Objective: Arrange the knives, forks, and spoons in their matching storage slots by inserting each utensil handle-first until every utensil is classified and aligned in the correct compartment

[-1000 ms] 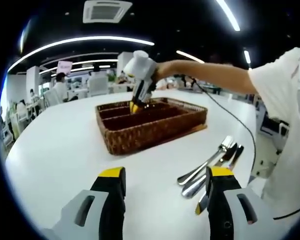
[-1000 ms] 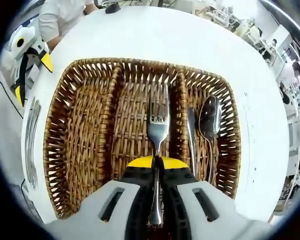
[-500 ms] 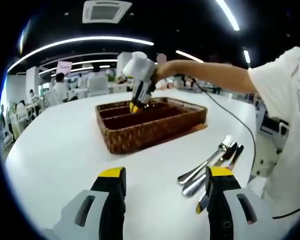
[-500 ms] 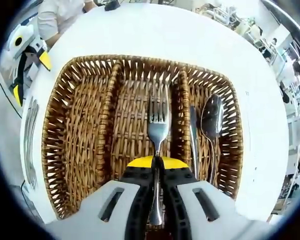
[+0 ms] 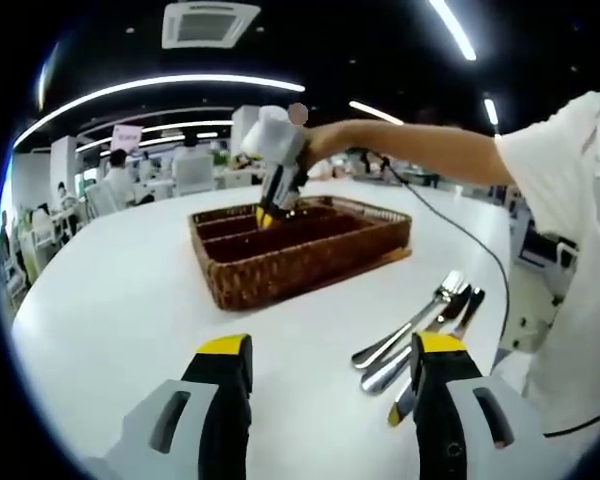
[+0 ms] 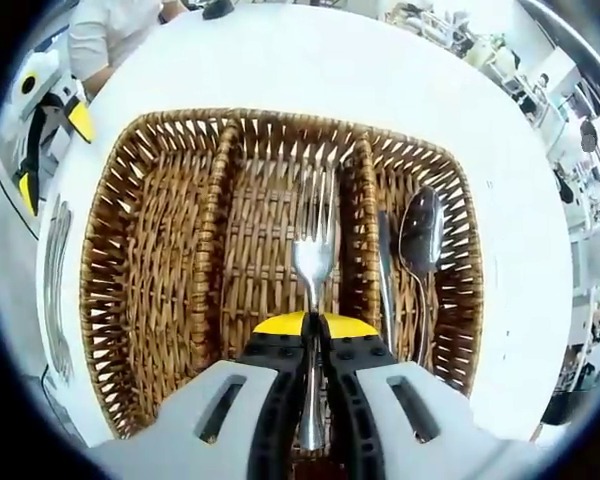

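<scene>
In the left gripper view, the left gripper (image 5: 325, 372) hangs above the white table (image 5: 110, 290) with its yellow-tipped jaws spread wide and nothing between them. Just beyond its right jaw lies a loose cluster of utensils (image 5: 420, 325) on the table — spoons and what looks like a knife, handles overlapping. Farther off sits the wicker tray (image 5: 300, 245), and the right gripper (image 5: 268, 214) reaches down into it at the end of a person's arm (image 5: 420, 150).

In the right gripper view, the right gripper (image 6: 309, 330) looks straight down into the wicker tray (image 6: 110, 290), which is split into three long compartments. Its jaws are closed tight on the handle of a fork (image 6: 313, 250); the tines point away from the gripper and the fork lies along the middle compartment. In the right-hand compartment a knife (image 6: 384, 270) and a spoon (image 6: 420, 240) lie side by side — the knife next to the divider. The left-hand compartment holds nothing. The left gripper (image 6: 48, 135) shows at the left edge, with the waiting utensils (image 6: 55, 290) on the table beside the tray.
</scene>
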